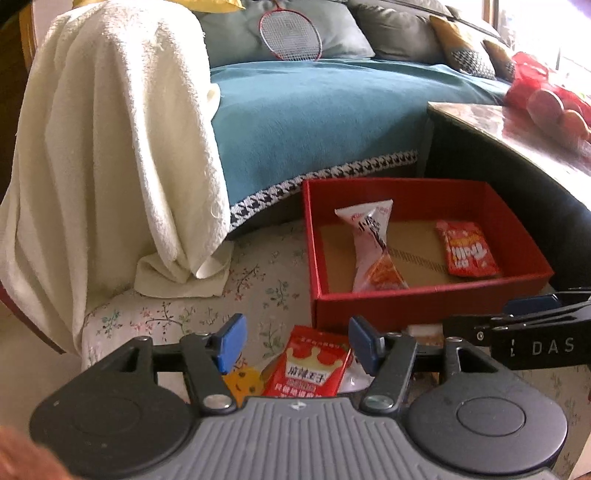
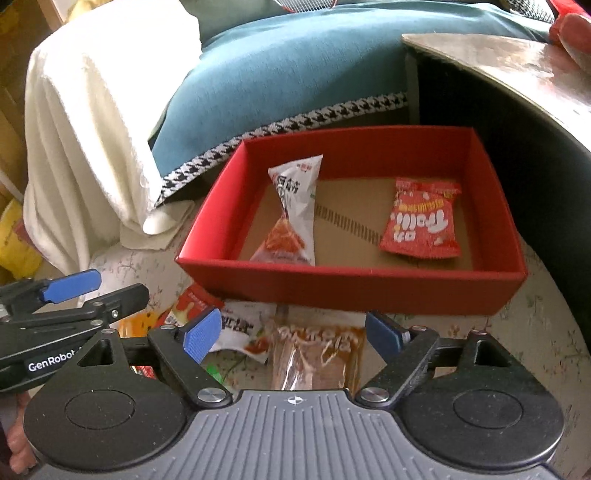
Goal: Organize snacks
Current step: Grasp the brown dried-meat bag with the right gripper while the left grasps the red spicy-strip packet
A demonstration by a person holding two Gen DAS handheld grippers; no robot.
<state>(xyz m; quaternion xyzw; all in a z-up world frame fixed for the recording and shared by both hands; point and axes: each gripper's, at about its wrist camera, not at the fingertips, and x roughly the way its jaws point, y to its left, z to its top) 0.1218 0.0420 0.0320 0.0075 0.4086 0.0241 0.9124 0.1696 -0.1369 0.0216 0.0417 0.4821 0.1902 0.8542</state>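
Observation:
A red box point(image 1: 424, 310) point(image 2: 354, 291) sits on a floral cloth and holds a white-and-orange snack packet point(image 1: 373, 247) point(image 2: 291, 214) and a red Trolli packet point(image 1: 466, 249) point(image 2: 421, 221). My left gripper point(image 1: 295, 345) is open above a red snack packet point(image 1: 314, 369) lying in front of the box; a yellow packet point(image 1: 243, 382) lies beside it. My right gripper point(image 2: 291, 334) is open above a brown packet point(image 2: 317, 360), with a white packet point(image 2: 240, 328) to its left. Each gripper shows at the edge of the other's view.
A white towel point(image 1: 110, 147) hangs over a chair at the left. A teal sofa cover point(image 1: 314, 122) lies behind the box, with a badminton racket point(image 1: 290, 35) on it. A table point(image 1: 517, 125) with a red fruit bag point(image 1: 543, 96) stands at the right.

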